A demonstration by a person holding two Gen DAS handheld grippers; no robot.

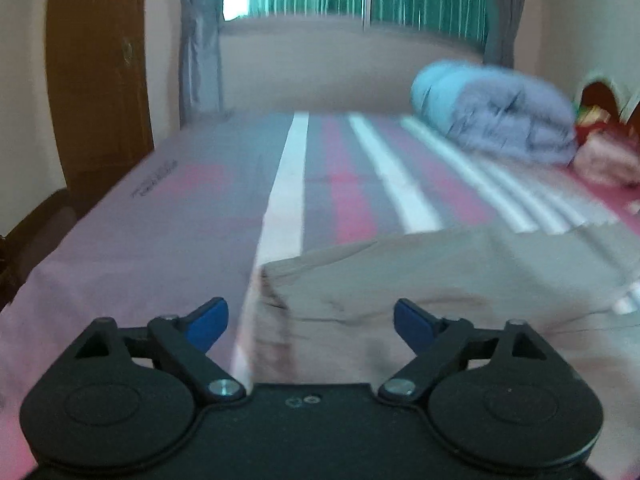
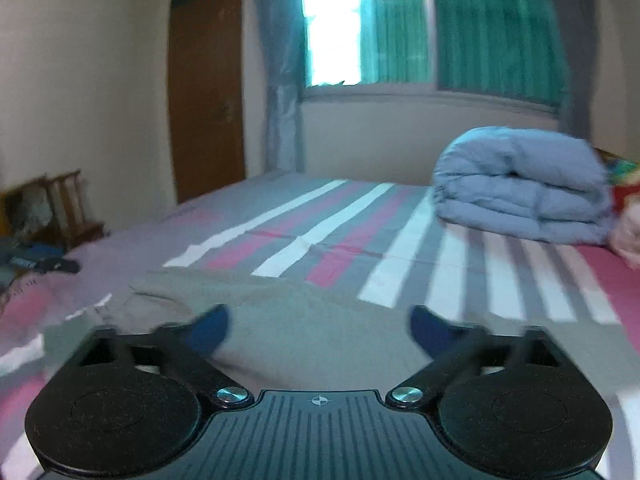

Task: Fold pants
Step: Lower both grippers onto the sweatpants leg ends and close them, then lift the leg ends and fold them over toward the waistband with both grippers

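Beige pants lie flat on the striped bed sheet, stretching off to the right in the left wrist view. My left gripper is open and empty, just above the pants' left end. In the right wrist view the pants lie under and ahead of my right gripper, which is open and empty with its blue fingertips spread wide over the cloth. Both views are blurred.
A folded blue-grey duvet sits at the far right of the bed, with red bedding beside it. A wooden door and a window with green curtains are behind. The bed's left edge drops off near a wooden chair.
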